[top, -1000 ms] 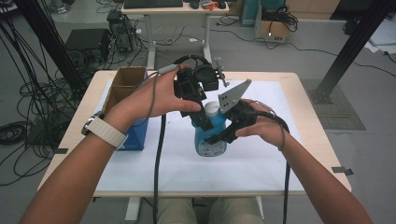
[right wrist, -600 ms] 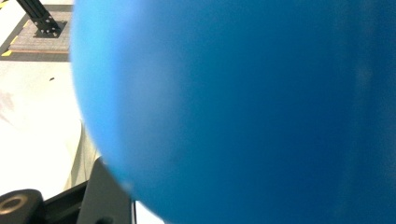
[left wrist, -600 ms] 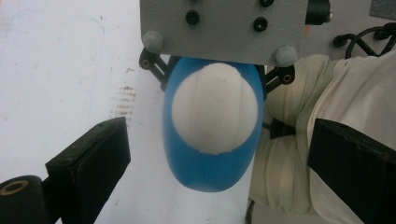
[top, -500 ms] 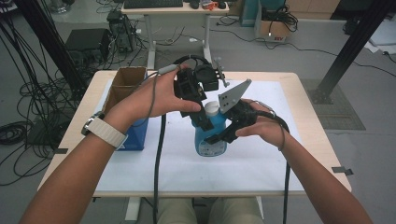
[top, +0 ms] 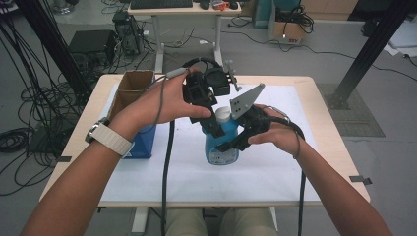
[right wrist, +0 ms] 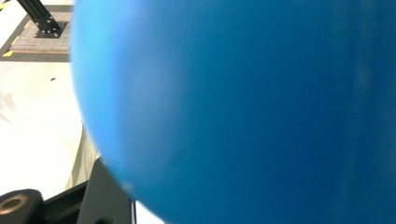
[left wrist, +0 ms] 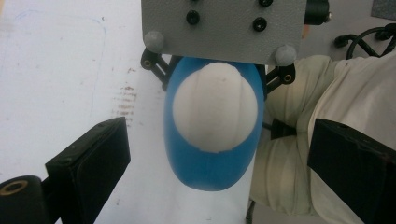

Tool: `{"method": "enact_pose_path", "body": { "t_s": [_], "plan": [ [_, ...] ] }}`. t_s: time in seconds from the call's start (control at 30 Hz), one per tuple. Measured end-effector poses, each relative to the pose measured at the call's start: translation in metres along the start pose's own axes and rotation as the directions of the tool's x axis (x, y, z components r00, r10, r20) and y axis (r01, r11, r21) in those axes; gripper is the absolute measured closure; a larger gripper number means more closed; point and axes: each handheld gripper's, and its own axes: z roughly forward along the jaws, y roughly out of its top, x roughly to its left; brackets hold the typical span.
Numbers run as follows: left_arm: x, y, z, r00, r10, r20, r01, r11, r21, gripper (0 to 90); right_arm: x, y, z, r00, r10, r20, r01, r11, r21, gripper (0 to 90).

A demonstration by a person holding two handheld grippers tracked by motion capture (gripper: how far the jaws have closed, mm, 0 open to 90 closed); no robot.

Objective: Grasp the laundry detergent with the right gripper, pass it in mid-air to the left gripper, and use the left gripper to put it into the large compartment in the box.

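A blue bottle (top: 222,143) with a white cap (top: 223,114) stands upright on the white mat (top: 275,167) mid-table. My right gripper (top: 237,140) comes in from the right and is shut on the bottle's body; its grey plate (top: 246,101) sticks up beside the cap. In the right gripper view the bottle (right wrist: 243,107) sits very close, with one black finger (right wrist: 109,198) at its lower left. My left gripper (top: 218,124) hangs over the bottle and points down. In the left gripper view its jaws stand wide apart on either side of the cap (left wrist: 215,107), apart from it; the left gripper (left wrist: 219,144) is open.
An open cardboard box (top: 133,88) stands at the table's far left, with a blue box (top: 143,141) in front of it under the left forearm. Cables trail from both grippers toward the near edge. A desk (top: 187,9) stands beyond the table.
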Motion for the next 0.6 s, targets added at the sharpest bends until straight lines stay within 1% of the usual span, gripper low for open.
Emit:
{"method": "enact_pose_path", "body": {
  "t_s": [0.1, 0.6],
  "plan": [
    [0.0000, 0.0000, 0.0004, 1.0000, -0.002, 0.000, 0.002, 1.0000, -0.002, 6.0, -0.0014, -0.0003, 0.0008, 0.9999, -0.012, 0.003, 0.012, 1.000, -0.005, 43.4],
    [-0.0005, -0.0001, 0.0003, 1.0000, -0.001, -0.001, 0.001, 1.0000, -0.001, 6.0, -0.0016, -0.0005, 0.0007, 0.9999, -0.010, 0.002, 0.010, 1.000, -0.003, 43.3]
  ]
}}
